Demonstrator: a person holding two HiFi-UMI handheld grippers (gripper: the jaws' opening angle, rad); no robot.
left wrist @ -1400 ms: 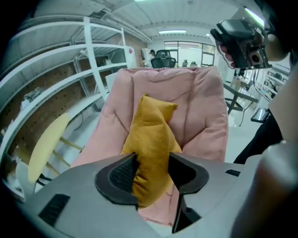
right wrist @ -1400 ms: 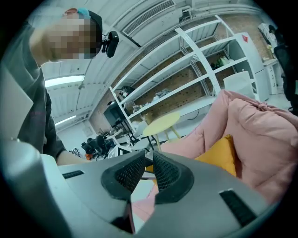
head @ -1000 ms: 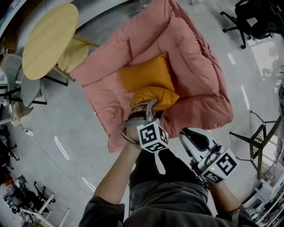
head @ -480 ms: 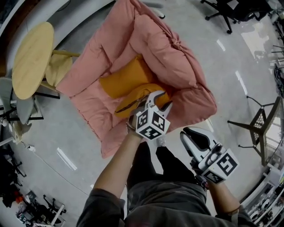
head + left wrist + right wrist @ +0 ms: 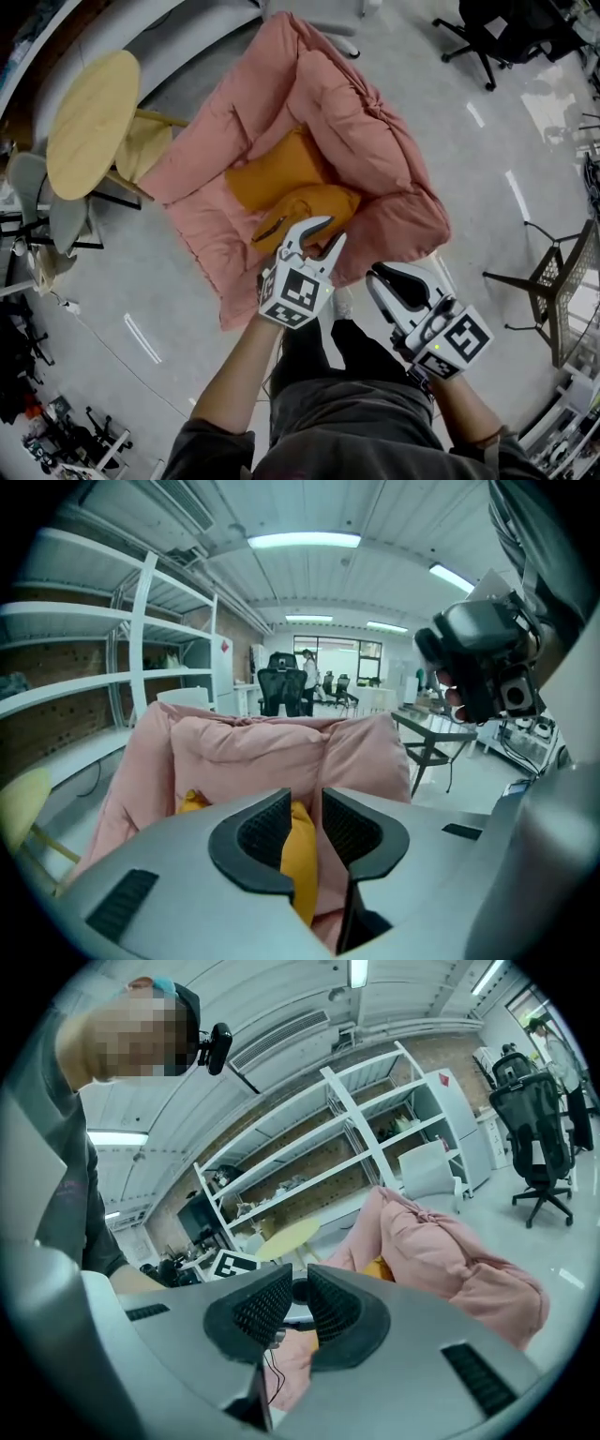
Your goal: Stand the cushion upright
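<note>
An orange cushion lies in the seat of a pink padded armchair, its near end curled up toward me. My left gripper hovers just in front of that raised end. Its jaws are closing, with a gap between them still. In the left gripper view the cushion's edge shows through that gap beyond the pads, with pink padding beside it. My right gripper hangs lower right, off the armchair, its jaws a narrow slit apart with nothing between them.
A round yellow table and a grey chair stand left of the armchair. A black office chair is at the top right, a black metal frame at the right. White shelving lines the wall behind.
The left gripper rose and drew back from the cushion's near end, which now stands curled up. Its jaws narrowed. The right gripper shifted slightly left.
</note>
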